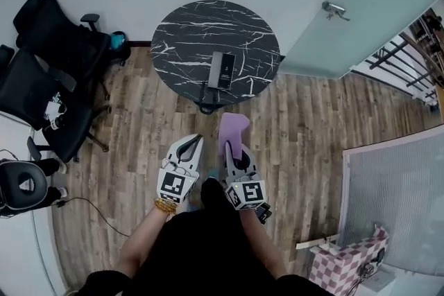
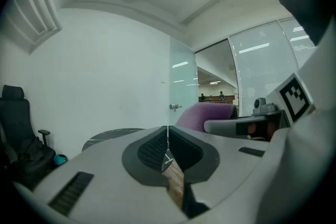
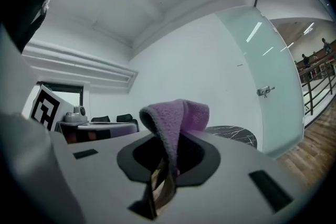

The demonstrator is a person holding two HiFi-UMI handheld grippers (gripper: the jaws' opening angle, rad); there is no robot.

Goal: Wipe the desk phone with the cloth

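- A round, black marble-patterned table (image 1: pixel 187 38) stood at the far side on the wooden plank floor (image 1: pixel 305 128).
- A desk phone (image 1: pixel 223 71) lay near its near edge.
- Black office chairs (image 1: pixel 52 73) stood on the floor at the left.

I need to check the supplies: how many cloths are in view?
1. The purple cloth is clamped in the right gripper, short of the table. No other shows, though one could be hidden.
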